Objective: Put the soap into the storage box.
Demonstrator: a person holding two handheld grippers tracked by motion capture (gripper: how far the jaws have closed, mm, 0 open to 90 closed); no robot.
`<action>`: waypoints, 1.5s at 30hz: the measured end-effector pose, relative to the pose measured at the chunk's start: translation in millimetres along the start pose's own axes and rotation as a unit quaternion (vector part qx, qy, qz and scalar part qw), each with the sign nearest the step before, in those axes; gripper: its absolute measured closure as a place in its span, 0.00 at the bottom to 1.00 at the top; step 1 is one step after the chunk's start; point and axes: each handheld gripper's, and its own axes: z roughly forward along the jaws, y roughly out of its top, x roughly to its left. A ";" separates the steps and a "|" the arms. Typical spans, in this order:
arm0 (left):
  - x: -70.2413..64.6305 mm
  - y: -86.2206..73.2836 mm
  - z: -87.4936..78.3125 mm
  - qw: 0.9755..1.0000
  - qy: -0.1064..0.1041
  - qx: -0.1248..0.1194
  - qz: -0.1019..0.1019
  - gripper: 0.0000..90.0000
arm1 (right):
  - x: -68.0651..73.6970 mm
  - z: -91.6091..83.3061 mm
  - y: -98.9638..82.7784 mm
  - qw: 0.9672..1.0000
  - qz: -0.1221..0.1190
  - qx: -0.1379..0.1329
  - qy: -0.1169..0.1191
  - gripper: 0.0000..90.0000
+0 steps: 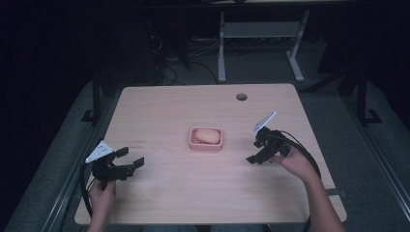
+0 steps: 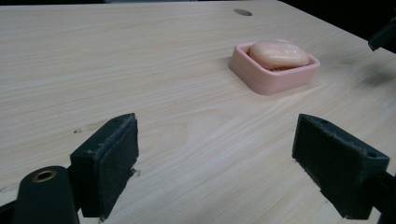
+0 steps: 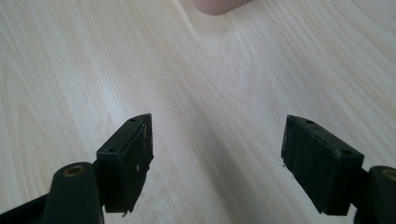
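Pink dish, soap aboard, mid-table

Pink soap dish (image 1: 206, 139) is seen at the table's centre, a peach soap bar (image 2: 279, 54) lying in it. Soap is judged slippery, the dish rigid and light; its outer walls are best gripped. Left gripper (image 1: 126, 159) and right gripper (image 1: 257, 147) are held wide open, empty. Pale wood table (image 1: 169, 188) is flanked by dark room.

Soap (image 1: 207, 135) sits in dish (image 1: 206, 145) at table (image 1: 169, 106) centre, between my left gripper (image 1: 129, 160) and right gripper (image 1: 256, 151).
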 end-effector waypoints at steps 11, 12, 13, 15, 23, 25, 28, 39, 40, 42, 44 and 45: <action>0.9 -0.3 0.0 1.000 0.001 0.004 0.007 0.16 | 4.7 -3.9 -21.8 1.000 0.019 -0.004 -0.003 0.27; 0.9 -0.3 0.1 1.000 0.000 0.004 0.007 0.16 | 4.7 -3.5 -24.1 1.000 0.018 -0.004 -0.004 0.27; 0.6 -0.4 0.2 1.000 0.000 0.004 0.006 0.16 | 5.3 -3.6 -26.3 1.000 0.022 -0.004 -0.004 0.27; 0.6 -0.4 0.4 1.000 0.000 0.004 0.007 0.16 | 5.5 -3.0 -33.1 1.000 0.026 -0.006 -0.004 0.27; 0.5 -0.6 0.8 1.000 0.000 0.005 0.006 0.16 | 9.2 -4.2 -47.8 0.999 0.032 -0.015 -0.008 0.27; 0.3 -0.6 0.9 1.000 0.000 0.004 0.007 0.16 | 10.1 -3.9 -51.3 0.999 0.033 -0.014 -0.008 0.27; 0.3 -0.7 0.9 1.000 0.000 0.004 0.007 0.16 | 11.5 -3.5 -54.8 0.999 0.037 -0.015 -0.009 0.27; -0.3 -0.8 1.4 1.000 0.001 0.010 0.013 0.16 | 19.3 -4.3 -75.3 0.998 0.048 -0.032 -0.013 0.27; -0.4 -0.8 1.6 1.000 0.000 0.010 0.013 0.16 | 20.0 -4.0 -77.2 0.998 0.049 -0.033 -0.015 0.27; -0.8 -1.0 2.1 1.000 0.000 0.010 0.011 0.16 | 21.7 -3.4 -80.6 0.998 0.048 -0.032 -0.019 0.27; -1.0 -1.1 2.3 1.000 0.000 0.009 0.010 0.16 | 23.3 -3.0 -82.3 0.998 0.051 -0.030 -0.020 0.27; -1.1 -1.1 2.5 1.000 -0.001 0.010 0.010 0.16 | 24.4 -2.8 -84.0 0.998 0.051 -0.031 -0.021 0.27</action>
